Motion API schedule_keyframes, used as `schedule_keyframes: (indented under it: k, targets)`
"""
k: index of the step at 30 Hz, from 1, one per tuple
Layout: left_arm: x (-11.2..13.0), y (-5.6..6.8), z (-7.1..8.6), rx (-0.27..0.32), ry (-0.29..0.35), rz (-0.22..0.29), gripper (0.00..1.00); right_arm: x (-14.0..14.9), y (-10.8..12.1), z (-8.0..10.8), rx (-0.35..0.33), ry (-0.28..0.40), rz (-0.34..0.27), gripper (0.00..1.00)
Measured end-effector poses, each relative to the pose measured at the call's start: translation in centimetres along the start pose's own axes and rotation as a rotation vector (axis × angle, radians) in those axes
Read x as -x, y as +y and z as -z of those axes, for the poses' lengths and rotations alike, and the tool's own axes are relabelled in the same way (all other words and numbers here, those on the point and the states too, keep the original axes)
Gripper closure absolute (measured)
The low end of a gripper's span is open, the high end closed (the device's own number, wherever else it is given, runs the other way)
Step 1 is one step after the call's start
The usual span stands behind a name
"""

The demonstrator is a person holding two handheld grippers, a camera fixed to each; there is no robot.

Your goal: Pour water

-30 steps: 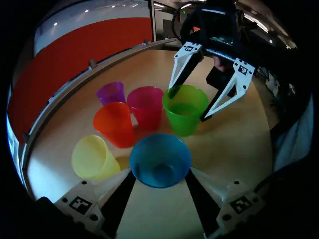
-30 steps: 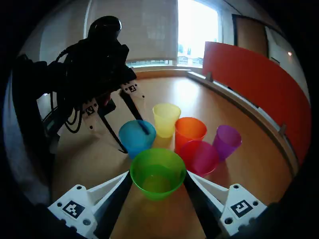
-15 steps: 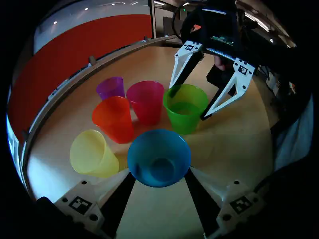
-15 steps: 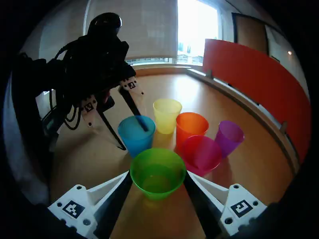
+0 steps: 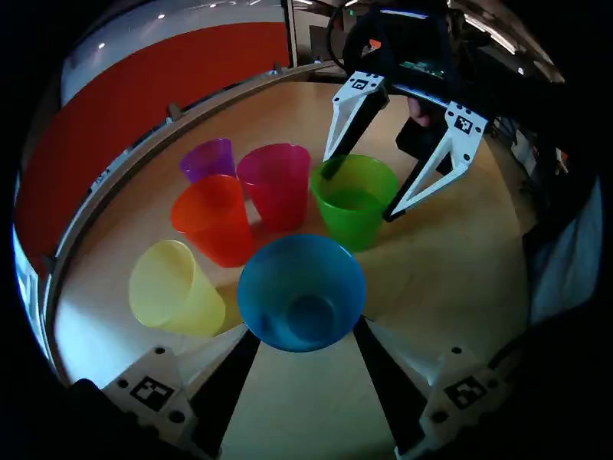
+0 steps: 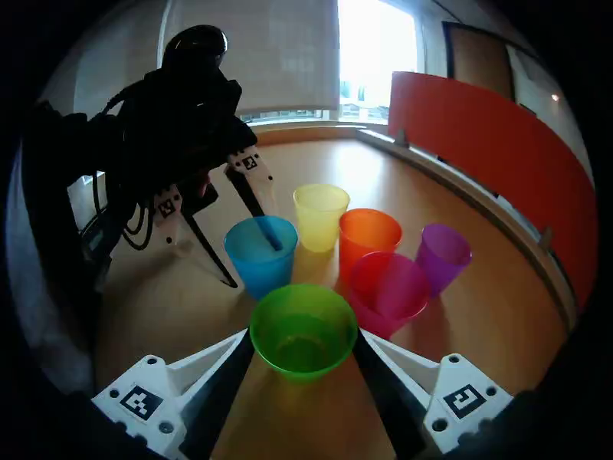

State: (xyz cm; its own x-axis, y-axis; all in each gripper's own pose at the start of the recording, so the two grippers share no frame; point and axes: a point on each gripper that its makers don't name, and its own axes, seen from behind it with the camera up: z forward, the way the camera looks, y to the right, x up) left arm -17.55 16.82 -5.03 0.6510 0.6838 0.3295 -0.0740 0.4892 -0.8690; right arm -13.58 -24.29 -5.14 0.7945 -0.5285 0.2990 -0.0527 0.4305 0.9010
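Left gripper view put your left gripper (image 5: 303,341) nearest, its jaws closed on the blue cup (image 5: 301,291), with one finger pressed to each side. Just past it, to the left, stood the yellow cup (image 5: 172,287). Beyond that came a row of the orange cup (image 5: 211,218), the pink cup (image 5: 277,180) and the green cup (image 5: 354,199), with the purple cup (image 5: 207,157) behind the orange one. Your right gripper (image 5: 356,195) reached in from the far side and clamped the green cup between its white fingers. All of this sat over the wooden table (image 5: 460,268), with a red panel (image 5: 115,100) along its far edge. Right gripper view showed water in the bottom of the green cup, which was held between that gripper's own fingers. The blue cup lay just past it, and a bright window (image 6: 375,61) was farthest off.
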Motion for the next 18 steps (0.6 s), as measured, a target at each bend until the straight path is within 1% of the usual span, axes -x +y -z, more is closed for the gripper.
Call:
schedule_keyframes:
  k: [9, 12, 18]
  targets:
    - [0.2, 0.1, 0.3, -0.007, -0.001, -0.001, 0.14, 0.1, 0.0, 0.2, 0.006, 0.004, 0.001, 0.06]
    - [0.3, 0.2, 0.4, -0.003, -0.002, 0.004, 0.14, 0.0, 0.0, 0.3, 0.008, 0.008, -0.004, 0.05]
    - [0.5, -0.2, 1.2, -0.016, 0.004, 0.022, 0.14, 0.7, 0.0, 0.8, 0.018, -0.005, -0.011, 0.05]
